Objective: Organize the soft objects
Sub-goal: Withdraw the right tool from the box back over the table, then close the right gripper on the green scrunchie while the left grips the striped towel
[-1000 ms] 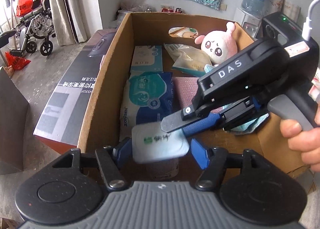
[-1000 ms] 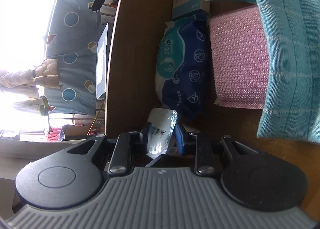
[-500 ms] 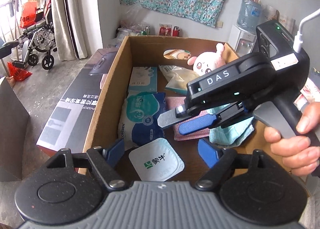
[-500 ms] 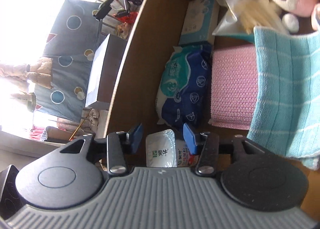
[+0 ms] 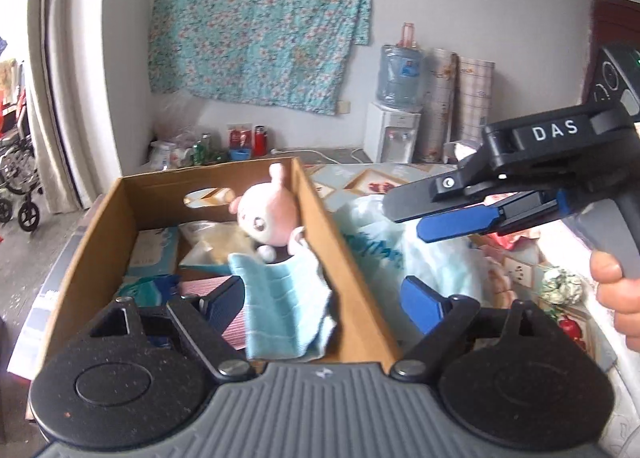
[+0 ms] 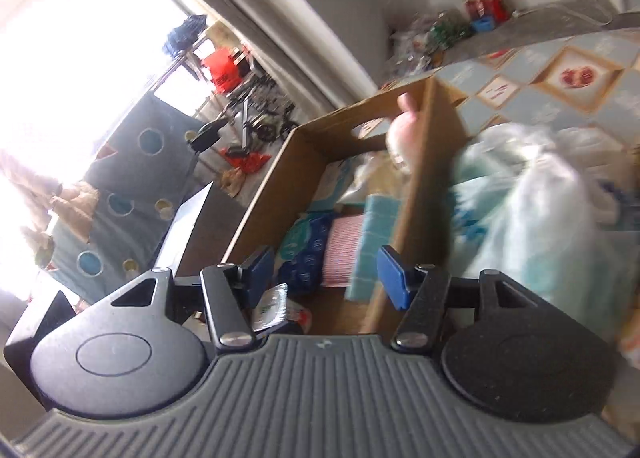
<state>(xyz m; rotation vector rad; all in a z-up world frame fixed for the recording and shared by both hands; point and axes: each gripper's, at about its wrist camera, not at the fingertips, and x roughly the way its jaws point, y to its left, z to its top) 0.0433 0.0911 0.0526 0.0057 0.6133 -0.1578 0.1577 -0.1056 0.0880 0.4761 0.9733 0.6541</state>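
Observation:
An open cardboard box (image 5: 316, 213) holds a pink plush (image 5: 266, 221), a teal cloth (image 5: 280, 306), a pink cloth (image 6: 342, 250), a blue wipes pack (image 6: 304, 250) and a white milk pouch (image 6: 272, 308) in its near corner. My left gripper (image 5: 322, 304) hovers above the box's near right wall. Its jaws are opening with nothing between the pads. My right gripper (image 6: 325, 272), held by a hand (image 5: 616, 298), is raised to the right of the box (image 6: 272, 185). Its jaws are also opening and hold nothing.
A pale plastic bag (image 5: 384, 254) lies against the box's right side on a patterned tablecloth (image 6: 560, 77). A dark printed carton (image 6: 188, 225) stands left of the box. A water dispenser (image 5: 394, 137) is at the back wall and a wheelchair (image 5: 16, 177) at the far left.
Both grippers let go of the white pouch, which now lies in the box's near corner. Both rose out of the box and swung right, and their jaws spread wider.

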